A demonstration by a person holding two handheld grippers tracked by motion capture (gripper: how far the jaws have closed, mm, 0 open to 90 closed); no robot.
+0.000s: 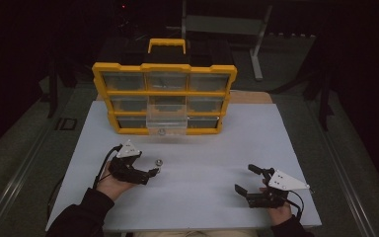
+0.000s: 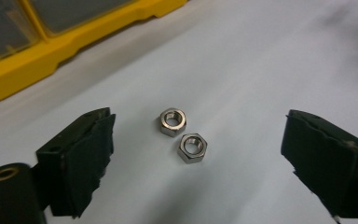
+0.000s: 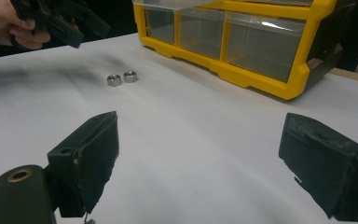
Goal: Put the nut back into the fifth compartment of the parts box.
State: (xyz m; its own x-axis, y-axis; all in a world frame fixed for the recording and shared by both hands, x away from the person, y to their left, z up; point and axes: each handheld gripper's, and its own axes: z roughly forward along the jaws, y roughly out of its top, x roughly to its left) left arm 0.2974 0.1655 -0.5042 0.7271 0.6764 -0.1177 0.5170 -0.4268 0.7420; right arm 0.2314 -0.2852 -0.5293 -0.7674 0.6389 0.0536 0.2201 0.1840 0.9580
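Nearest the person, the right gripper point(image 1: 250, 180) rests spread wide and well apart from the two nuts point(image 2: 182, 134), the left gripper point(image 1: 154, 171) stands spread with them lying loose between its jaws, and the yellow organizer point(image 1: 164, 96) stands beyond the nuts.

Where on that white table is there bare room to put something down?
The widest free patch lies between the left hand-held gripper and the right hand-held gripper. It is crowded near the two nuts and along the yellow organizer, where a clear drawer sticks out.
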